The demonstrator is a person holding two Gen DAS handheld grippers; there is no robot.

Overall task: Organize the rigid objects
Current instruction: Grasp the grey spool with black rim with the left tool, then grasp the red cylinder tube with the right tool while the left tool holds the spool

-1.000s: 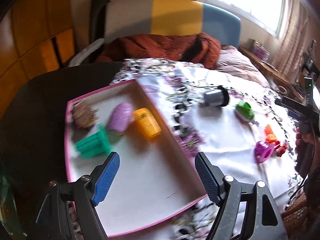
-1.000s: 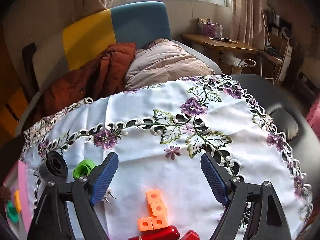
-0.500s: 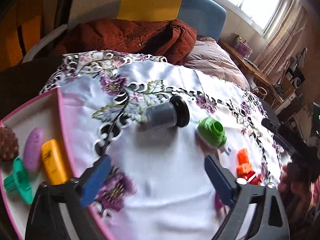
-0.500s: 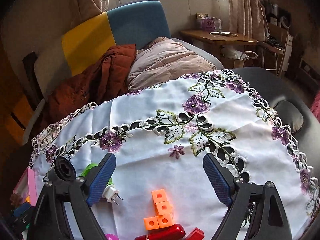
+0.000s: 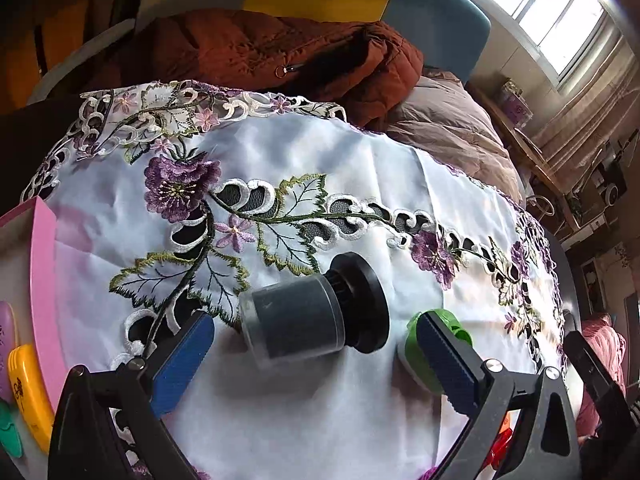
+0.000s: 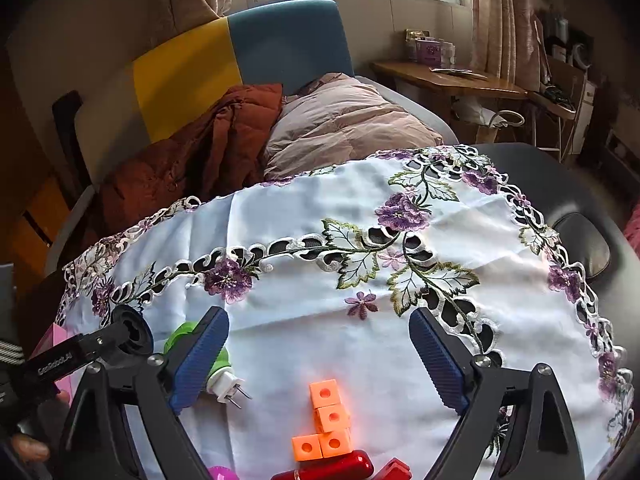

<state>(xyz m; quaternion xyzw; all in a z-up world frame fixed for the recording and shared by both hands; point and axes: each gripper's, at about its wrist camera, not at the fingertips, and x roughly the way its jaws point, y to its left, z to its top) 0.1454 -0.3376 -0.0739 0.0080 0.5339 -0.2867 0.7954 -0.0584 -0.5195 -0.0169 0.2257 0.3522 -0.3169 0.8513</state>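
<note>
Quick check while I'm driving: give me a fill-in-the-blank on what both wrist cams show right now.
1. The jaws of the left gripper stand ____ on either side of the grey cylinder.
2. The cylinder has a ____ flange at its far end.
3. The green plug has ____ metal prongs.
4. The orange cubes lie between the jaws of the ____ gripper.

Answers: open; black; two; right
</note>
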